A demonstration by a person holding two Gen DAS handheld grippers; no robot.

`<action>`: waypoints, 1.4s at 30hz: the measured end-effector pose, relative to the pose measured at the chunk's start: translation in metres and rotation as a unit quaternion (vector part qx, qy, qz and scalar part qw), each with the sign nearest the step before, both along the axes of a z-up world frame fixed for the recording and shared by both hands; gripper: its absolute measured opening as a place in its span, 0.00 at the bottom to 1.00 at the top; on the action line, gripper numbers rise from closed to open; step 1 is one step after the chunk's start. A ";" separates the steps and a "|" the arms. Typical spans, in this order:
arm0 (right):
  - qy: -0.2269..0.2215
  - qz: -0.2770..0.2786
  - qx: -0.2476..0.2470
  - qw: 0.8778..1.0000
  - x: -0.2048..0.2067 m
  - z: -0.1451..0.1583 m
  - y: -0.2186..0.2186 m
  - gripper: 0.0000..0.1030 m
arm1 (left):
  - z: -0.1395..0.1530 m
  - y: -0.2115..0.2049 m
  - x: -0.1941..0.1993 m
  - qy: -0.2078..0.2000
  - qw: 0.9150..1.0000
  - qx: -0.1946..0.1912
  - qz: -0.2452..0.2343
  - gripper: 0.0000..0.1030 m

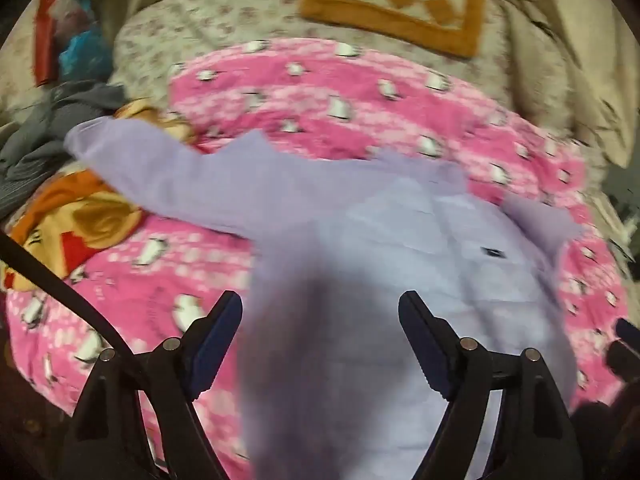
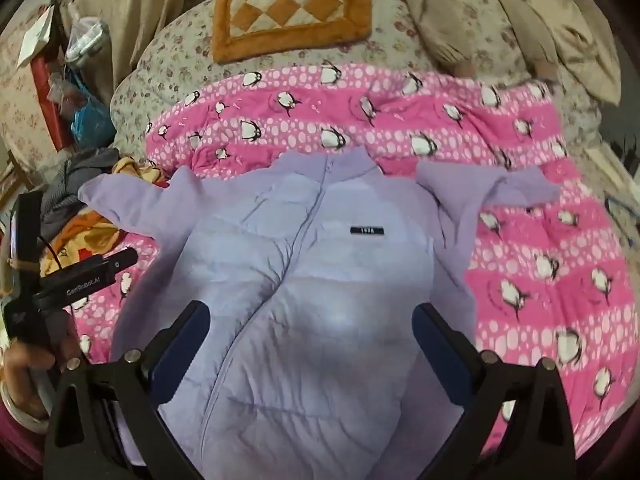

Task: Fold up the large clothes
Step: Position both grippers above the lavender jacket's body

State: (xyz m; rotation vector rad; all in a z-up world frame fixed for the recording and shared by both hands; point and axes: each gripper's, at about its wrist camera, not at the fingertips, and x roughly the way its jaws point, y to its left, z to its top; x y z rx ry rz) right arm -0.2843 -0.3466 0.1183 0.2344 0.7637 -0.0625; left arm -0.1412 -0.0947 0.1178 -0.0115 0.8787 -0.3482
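A lilac puffer jacket [image 2: 320, 264] lies front up on a pink penguin blanket [image 2: 540, 264], zipped, collar at the far side, both sleeves spread outward. It also shows, blurred, in the left wrist view [image 1: 400, 248], with its left sleeve [image 1: 160, 172] stretched to the left. My left gripper [image 1: 320, 308] is open above the jacket's lower left part, holding nothing. My right gripper [image 2: 310, 322] is open above the jacket's lower middle, holding nothing. The left gripper's body [image 2: 80, 276] shows at the left edge of the right wrist view.
An orange and cream checkered cushion [image 2: 296, 4] lies on the floral quilt [image 2: 168, 60] behind the blanket. A grey garment [image 1: 44, 140] and an orange cartoon cloth [image 1: 80, 216] lie at the left. Clutter and a red frame [image 2: 48, 92] stand at the far left.
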 end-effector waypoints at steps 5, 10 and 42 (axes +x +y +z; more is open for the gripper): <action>0.003 -0.017 -0.013 1.000 -0.029 -0.003 -0.009 1.00 | -0.007 -0.046 -0.022 0.007 0.999 0.011 -0.034 0.53; -0.007 -0.021 -0.026 0.999 -0.040 0.004 -0.021 1.00 | -0.036 -0.047 -0.034 0.022 0.998 0.052 -0.033 0.52; 0.024 0.005 -0.012 1.000 0.004 -0.048 0.007 0.95 | -0.046 0.004 -0.029 0.043 0.997 0.069 0.010 0.49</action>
